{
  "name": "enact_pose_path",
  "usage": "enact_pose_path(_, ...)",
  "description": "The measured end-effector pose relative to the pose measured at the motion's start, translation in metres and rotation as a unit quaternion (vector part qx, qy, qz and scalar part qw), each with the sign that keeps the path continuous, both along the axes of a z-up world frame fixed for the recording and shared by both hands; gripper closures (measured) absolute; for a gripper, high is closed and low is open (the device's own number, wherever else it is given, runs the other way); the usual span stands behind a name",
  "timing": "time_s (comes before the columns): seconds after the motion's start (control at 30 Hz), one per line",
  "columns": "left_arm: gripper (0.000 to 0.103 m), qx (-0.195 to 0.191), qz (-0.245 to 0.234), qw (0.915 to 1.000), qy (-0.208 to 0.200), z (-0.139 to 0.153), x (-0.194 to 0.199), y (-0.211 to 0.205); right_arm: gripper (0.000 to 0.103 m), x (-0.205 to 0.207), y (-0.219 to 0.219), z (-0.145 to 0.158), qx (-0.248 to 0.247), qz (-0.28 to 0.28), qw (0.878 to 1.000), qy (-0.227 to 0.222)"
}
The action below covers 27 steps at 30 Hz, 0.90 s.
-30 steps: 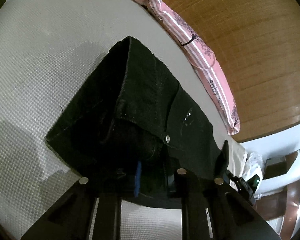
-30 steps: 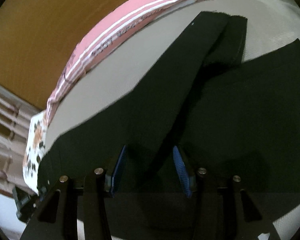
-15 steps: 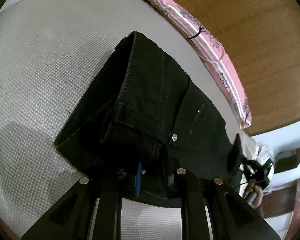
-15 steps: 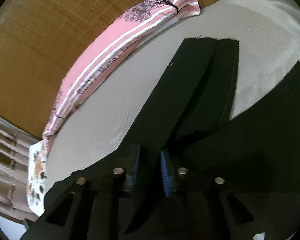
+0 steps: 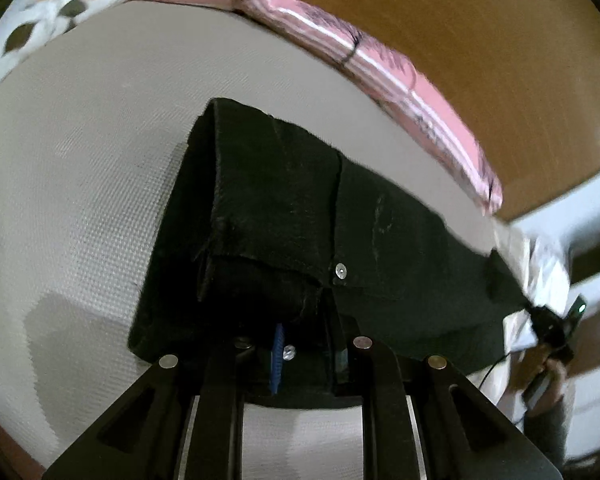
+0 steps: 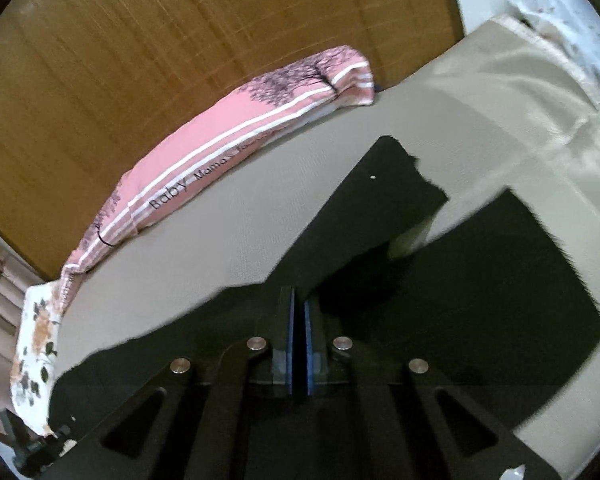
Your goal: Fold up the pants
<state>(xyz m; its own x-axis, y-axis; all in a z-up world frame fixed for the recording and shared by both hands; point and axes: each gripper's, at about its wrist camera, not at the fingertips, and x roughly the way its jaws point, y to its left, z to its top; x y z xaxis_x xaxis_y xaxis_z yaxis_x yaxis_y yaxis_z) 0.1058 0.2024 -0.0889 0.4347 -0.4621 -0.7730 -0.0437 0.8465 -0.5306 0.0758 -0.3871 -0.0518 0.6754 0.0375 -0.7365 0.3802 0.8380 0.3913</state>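
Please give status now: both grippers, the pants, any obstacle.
Left gripper shut on black pants at waistband. Right gripper shut on a pants leg, lifted off the bed. Pink pillow apart, nothing blocking.

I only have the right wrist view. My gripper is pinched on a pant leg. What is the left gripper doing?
Observer: The left gripper is closed on the waistband end of the black pants, near a silver rivet.
Operator: Is that end flat?
Observer: No, it is doubled over on itself and lifted off the beige mattress.
Operator: Anything beyond it?
Observer: A pink striped pillow lies along the mattress's far edge against the wooden headboard.
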Motion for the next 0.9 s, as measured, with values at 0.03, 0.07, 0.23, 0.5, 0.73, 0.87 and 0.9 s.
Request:
enact_pose_path(0.03, 0.086, 0.011, -0.015, 0.9998, 0.005, -0.001, 0.0, -0.001, 0.099, -0.009, 0.002, 0.0, -0.004, -0.003, 1.0, 0.003)
enact_pose_path(0.07, 0.086, 0.02, -0.024, 0.9995, 0.008, -0.002, 0.001, -0.002, 0.099, -0.017, 0.003, 0.0, -0.008, -0.004, 1.0, 0.005)
enact_pose_path(0.23, 0.086, 0.046, -0.044, 0.9977, 0.022, -0.008, 0.0, 0.0, 0.1, -0.053, 0.01, -0.014, -0.008, -0.019, 0.999, 0.036)
enact_pose_path(0.5, 0.086, 0.085, -0.062, 0.9938, 0.035, -0.018, -0.01, 0.003, 0.1, -0.079, 0.01, -0.065, 0.03, -0.026, 0.993, 0.111)
enact_pose_path(0.73, 0.08, 0.135, -0.071, 0.9876, 0.036, -0.008, -0.019, -0.006, 0.099, -0.081, 0.003, -0.079, 0.071, -0.03, 0.991, 0.106)
enact_pose_path(0.87, 0.077, 0.138, -0.072, 0.9867, 0.047, 0.002, -0.03, -0.001, 0.093, -0.083, -0.003, -0.084, 0.117, -0.028, 0.989, 0.088)
enact_pose_path(0.9, 0.077, 0.142, -0.076, 0.9858, 0.046, 0.006, -0.035, 0.0, 0.093, -0.083, -0.004, -0.085, 0.124, -0.026, 0.988, 0.083)
